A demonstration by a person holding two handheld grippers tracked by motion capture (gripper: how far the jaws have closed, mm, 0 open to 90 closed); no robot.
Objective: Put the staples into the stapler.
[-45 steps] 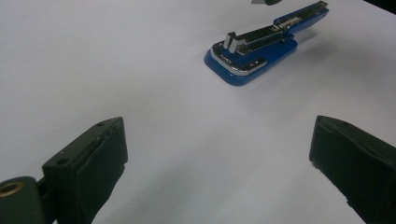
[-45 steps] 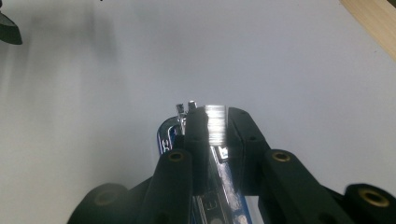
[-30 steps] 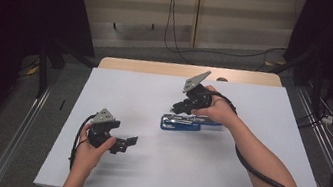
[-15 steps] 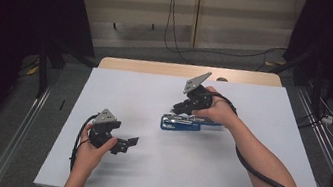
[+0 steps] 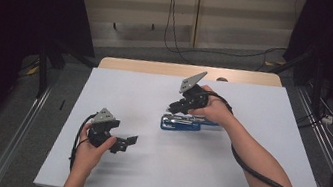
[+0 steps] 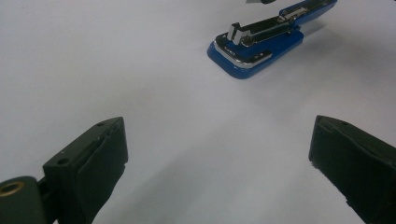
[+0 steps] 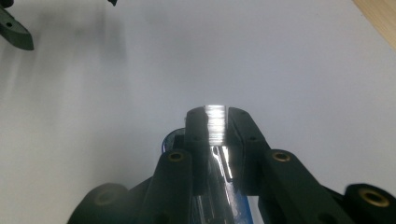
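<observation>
right fingers (image 7: 216, 122): pinching the shiny top arm of the stapler (image 5: 185, 123) from both sides, pads tight on the metal w/ just a thin bright strip showing btwn them in the right gripper view

right gripper (image 5: 175, 109): tilted down onto the stapler from its far side in the high view, grey plate sticking up toward the far edge, cable running back along the forearm

right hand (image 5: 212, 108): wrapped round the gripper body, sits right of centre of the worktop, arm comes in from the near right corner

stapler: blue base w/ chrome top, lying flat on the worktop roughly mid-worktop, a bit right of centre, long side running left-right. In the left gripper view its top arm (image 6: 261, 31) looks lifted off the base, nose end pointing at the camera

left fingers (image 6: 95, 161): spread wide, nothing btwn them, just bare worktop

left gripper (image 5: 129, 141): low over the near left part of the worktop, pointing right toward the stapler, well apart from it

left hand (image 5: 90, 147): gripping the body from the near side, cable looping round the wrist

worktop (image 5: 119, 91): white sheet over a wooden top, a strip of wood showing at the far edge

around: dark floor, metal rails on both sides, cables on the floor past the far edge
</observation>
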